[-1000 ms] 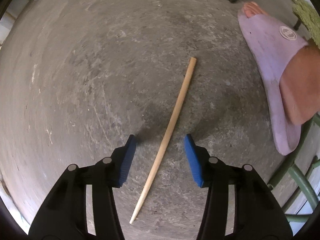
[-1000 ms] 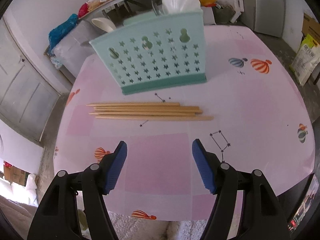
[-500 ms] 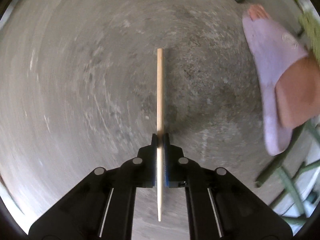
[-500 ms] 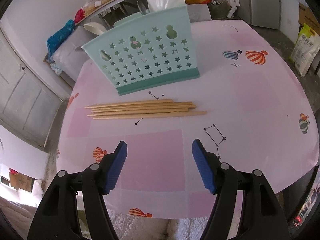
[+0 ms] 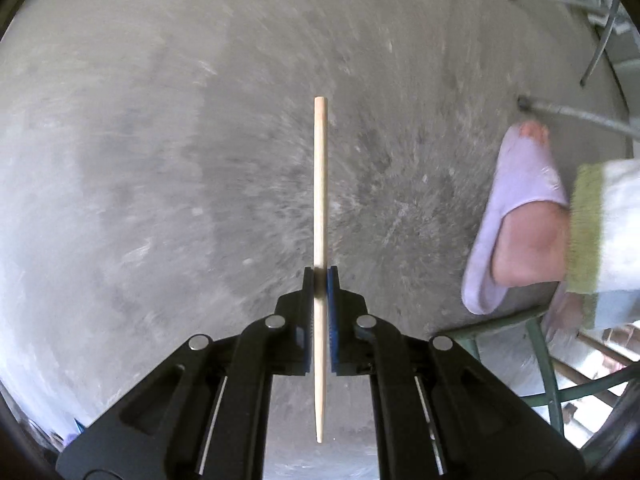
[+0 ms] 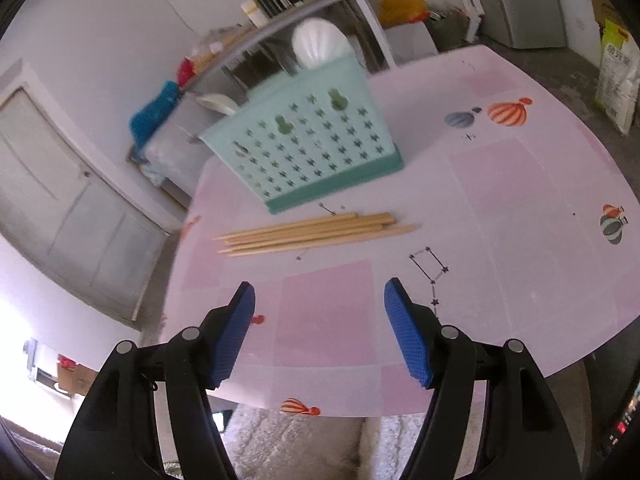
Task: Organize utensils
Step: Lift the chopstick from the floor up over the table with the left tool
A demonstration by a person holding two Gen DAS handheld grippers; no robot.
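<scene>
**Chopstick pinched over the floor, four more waiting on the table**

Chopstick [image 5: 320, 184]: a plain pale wooden stick, blunt at the far end and tapering to a point at the near end, clamped between the blue pads of the left gripper [image 5: 320, 280] above a grey concrete floor [image 5: 160, 160]. A foot in a lilac slipper [image 5: 516, 208] stands at the right.

No brand can be read anywhere; a sack [image 6: 618, 76] by the far wall bears print too small to make out.

Four matching chopsticks [image 6: 316, 232] lie side by side on the pink tablecloth [image 6: 520, 208] (printed with hot-air balloons and star figures), just in front of a mint utensil basket [image 6: 304, 152] pierced with stars, where a white scoop [image 6: 320, 46] stands upright. The right gripper [image 6: 320, 320] hovers near them, jaws wide and holding nothing.
</scene>
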